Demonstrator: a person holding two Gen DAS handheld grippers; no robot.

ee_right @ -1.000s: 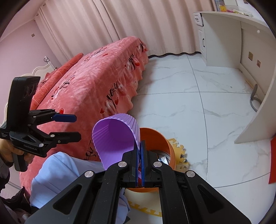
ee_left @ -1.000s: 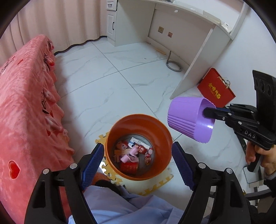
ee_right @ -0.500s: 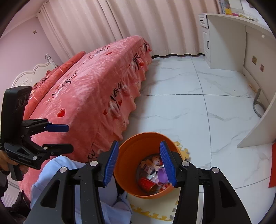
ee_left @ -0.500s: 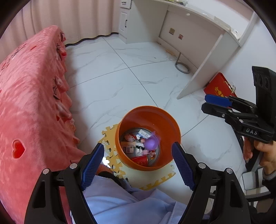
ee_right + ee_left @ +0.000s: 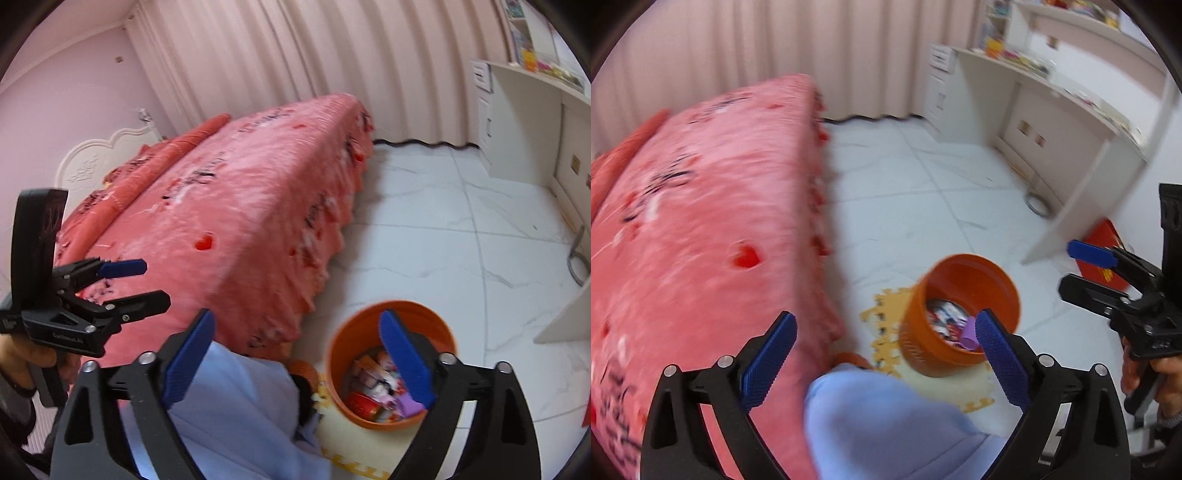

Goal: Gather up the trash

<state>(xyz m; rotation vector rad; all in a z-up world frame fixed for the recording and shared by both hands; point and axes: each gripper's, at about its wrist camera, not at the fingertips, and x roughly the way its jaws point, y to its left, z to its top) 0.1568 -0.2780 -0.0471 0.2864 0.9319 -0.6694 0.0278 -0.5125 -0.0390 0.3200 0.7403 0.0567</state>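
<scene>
Inspection of both wrist views finds neither tool loaded. I see the left gripper [image 5: 884, 352] with its jaws opening to a wide stance, nothing between the blue pads, only the bed edge, a pale blue trouser leg [image 5: 886, 424] and the bin behind them. The right gripper [image 5: 297, 356] is likewise opening wide and empty; from the left wrist view it appears at the right edge [image 5: 1082, 269], held in a hand [image 5: 1152, 376], jaws parted with no item in them. The orange bin [image 5: 340, 354] stands on the white tiled floor [image 5: 443, 240], partly on a yellow foam puzzle mat [image 5: 886, 317], just beside the foot of the pink bed [image 5: 240, 206]. I judge that position deliberate: close to the seated person's knee, so either tool can reach it. Trash lies inside the bin: mixed wrappers and small packets, a red can-like item [image 5: 364, 402], and a purple ribbed cup [image 5: 408, 400] resting on top near the rim side closest to me. The cup sits uppermost, which suggests it is the latest deposit. Both tools point down at a slant above the bin rather than into it, and the left view is blurred by motion. No loose trash is visible on the bedspread or floor in these views. My assessment: the drop is done and the tools are free for another item, if any remains.
</scene>
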